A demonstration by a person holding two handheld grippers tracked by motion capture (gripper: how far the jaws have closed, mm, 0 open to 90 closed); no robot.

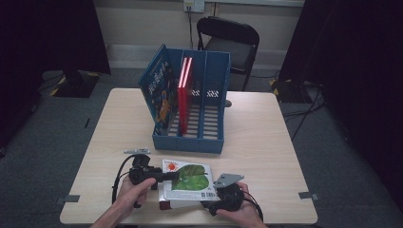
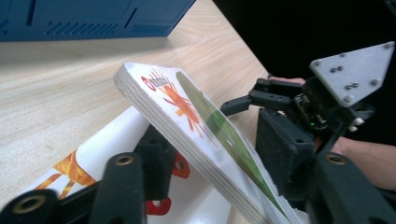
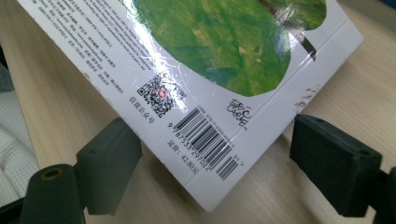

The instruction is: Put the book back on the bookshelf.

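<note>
1. The green leaf book (image 1: 190, 179) is at the near edge of the worktop (image 1: 266, 142), in front of the blue file rack (image 1: 190, 109). It is tilted, with one side lifted up.
2. The left gripper (image 1: 166, 176) has its fingers (image 2: 159, 154) clamped on the thick edge of the green leaf book; one finger is under it and the other is pressing on the cover.
3. The right gripper (image 1: 219, 190) is at the barcode corner of this book. Its fingers (image 3: 109, 163) stand apart, on both sides of the corner.
4. Under it another white book (image 2: 116, 140) lies flat.
5. A red book (image 1: 184, 95) stands upright in the blue file rack.
</note>
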